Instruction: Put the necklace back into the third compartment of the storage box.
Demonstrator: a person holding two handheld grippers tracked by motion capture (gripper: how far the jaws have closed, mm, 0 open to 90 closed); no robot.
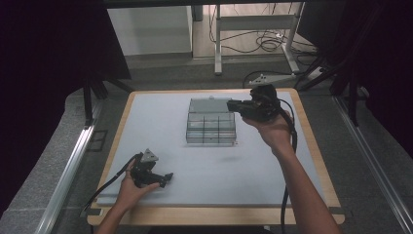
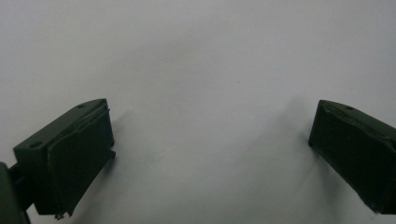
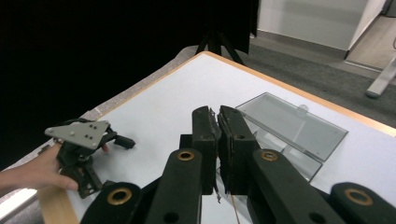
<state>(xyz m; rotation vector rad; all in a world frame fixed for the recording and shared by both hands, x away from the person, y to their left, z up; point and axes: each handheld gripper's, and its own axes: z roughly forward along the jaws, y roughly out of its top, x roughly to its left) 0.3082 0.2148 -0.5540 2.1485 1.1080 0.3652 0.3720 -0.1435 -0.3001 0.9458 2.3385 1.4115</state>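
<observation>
A clear plastic compartment box (image 1: 211, 128) stands in the middle of the white mat (image 1: 156, 122), its lid (image 1: 208, 105) folded back flat toward the far edge. My right gripper (image 1: 233, 104) hovers above the box's far right corner, jaws pressed together with nothing visible between them. In the right gripper view those shut jaws (image 3: 217, 113) point across the open lid (image 3: 292, 123). My left gripper (image 1: 165, 180) rests low on the mat near the front left. Its fingers (image 2: 70, 154) are spread wide over bare mat (image 2: 210, 70).
The table's wooden rim (image 1: 311, 146) frames the mat. Black curtains hang at left and right. A desk frame (image 1: 253, 44) and loose cables lie on the floor beyond the far edge. Each gripper trails a black cable (image 1: 292, 141).
</observation>
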